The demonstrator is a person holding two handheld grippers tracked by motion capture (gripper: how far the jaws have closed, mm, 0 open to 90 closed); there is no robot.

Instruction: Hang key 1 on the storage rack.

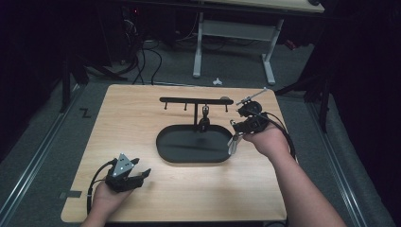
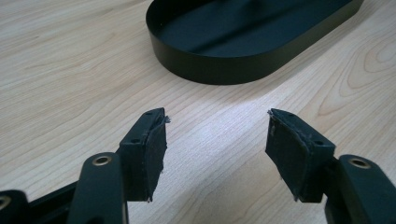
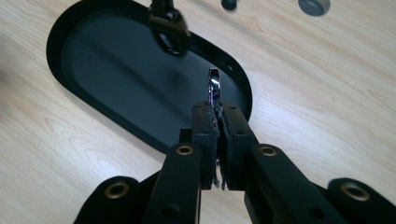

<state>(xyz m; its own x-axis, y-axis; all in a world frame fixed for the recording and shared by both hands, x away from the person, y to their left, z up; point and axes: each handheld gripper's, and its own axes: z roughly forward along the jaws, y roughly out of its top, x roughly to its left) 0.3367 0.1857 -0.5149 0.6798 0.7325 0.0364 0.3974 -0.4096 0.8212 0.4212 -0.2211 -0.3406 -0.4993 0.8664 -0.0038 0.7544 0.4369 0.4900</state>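
Observation:
My right gripper (image 1: 236, 134) hovers over the right end of a black oval tray (image 1: 165, 144), tilted down toward it. Its jaws are shut on a thin silvery metal piece (image 3: 213, 86), which pokes out past the pads and hangs as a bright sliver (image 1: 232, 144) above the tray's rim. In the right gripper view, the gripper (image 3: 218, 110) points into the tray (image 3: 107, 70). A black T-shaped rack with small hooks (image 1: 196, 100) rises from the tray, and a dark item (image 1: 204, 119) hangs by its post. My left gripper (image 1: 143, 173) rests open near the front left, nothing between its pads (image 2: 149, 154).
The tray's wall (image 2: 219, 70) lies a short way ahead of the left gripper (image 2: 217, 126). The wooden table (image 1: 127, 118) has bare room at left and front. Beyond its far edge stand a white-legged desk (image 1: 198, 47) and floor cables (image 1: 142, 61).

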